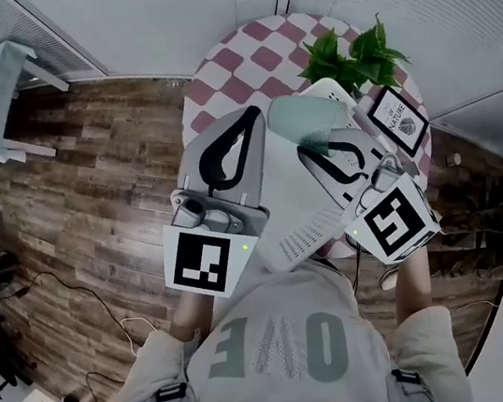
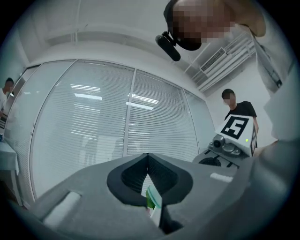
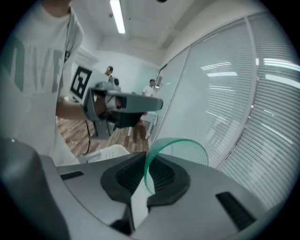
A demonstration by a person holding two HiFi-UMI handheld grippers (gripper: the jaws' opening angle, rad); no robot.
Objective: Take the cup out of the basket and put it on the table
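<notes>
Nearest the lens, the right claw (image 3: 146,161) is seen shut on the thin wall of the translucent green cup (image 3: 182,151). The wall is pinched between the pads. The rim curves up past the tips, and the body bulges to the right of the claw, against the window blinds (image 3: 253,108). The cup is clear of the white basket (image 3: 110,152), which is seen lower and to the left of this claw.

From the head view, the cup (image 1: 307,118) is held just ahead of the right claw (image 1: 312,150). The left claw (image 1: 249,125) is close beside it on the other side. The basket (image 1: 299,230) is seen between the two claws, back towards the person.

The left claw (image 2: 147,159) is shown with its tips together. A white and green sliver (image 2: 153,206) shows in the slit behind them, and it cannot be told whether it is held or only seen through the gap.

Beyond both claws the round checked worktop (image 1: 228,65) is seen. Bare cloth lies ahead of the left claw. A potted plant (image 1: 354,56) and a framed sign (image 1: 399,117) stand near the far-right edge, ahead of the right claw. Wooden floor (image 1: 91,202) is seen left of the worktop's edge.
</notes>
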